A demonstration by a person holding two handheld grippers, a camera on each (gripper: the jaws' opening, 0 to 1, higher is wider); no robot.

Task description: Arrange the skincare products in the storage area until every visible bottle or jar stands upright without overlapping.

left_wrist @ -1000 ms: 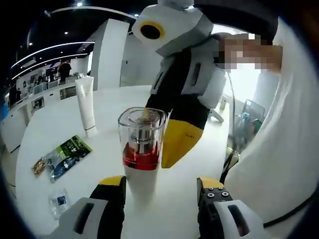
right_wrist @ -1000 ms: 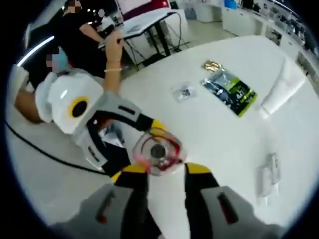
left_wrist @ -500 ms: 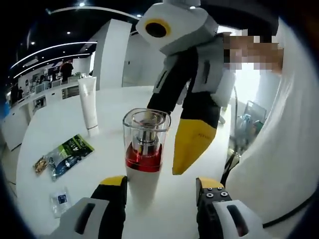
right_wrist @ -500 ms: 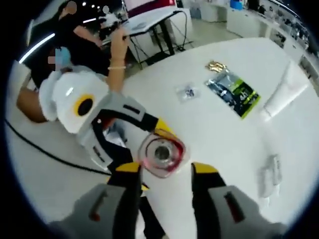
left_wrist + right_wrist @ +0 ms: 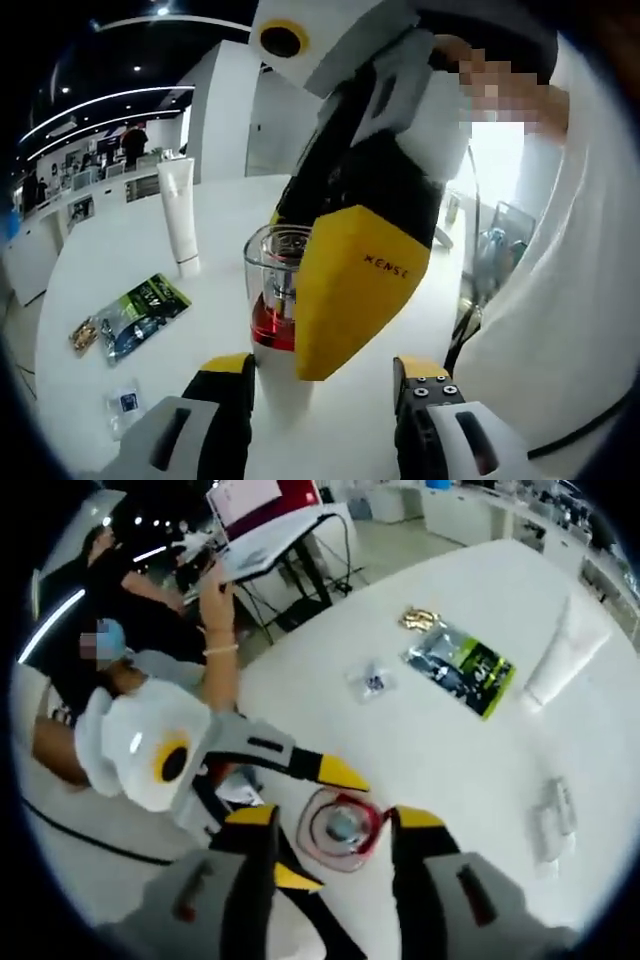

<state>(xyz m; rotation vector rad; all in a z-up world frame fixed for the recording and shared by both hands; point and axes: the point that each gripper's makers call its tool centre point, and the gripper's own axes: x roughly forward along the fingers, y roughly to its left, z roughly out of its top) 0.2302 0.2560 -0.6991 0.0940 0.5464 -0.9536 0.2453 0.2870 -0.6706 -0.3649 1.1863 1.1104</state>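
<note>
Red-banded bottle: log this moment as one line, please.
bottle: upright on table | right gripper: open, jaws either side of cap | left gripper: open, apart | white tube: standing

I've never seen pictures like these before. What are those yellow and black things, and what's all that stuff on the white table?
A person holds a grabbing tool in each hand, and a little camera rides on each one. That is why both pictures look round.

In the left gripper view, the left tool has its yellow-tipped jaws open. In front stands a bottle with a clear cap and red inside. The big yellow piece close by belongs to the right tool.

The right gripper view looks down on the same bottle from above, between the right tool's open jaws. Nothing is held.

On the white table are also a white tube, a green and black packet and small sachets.
</note>
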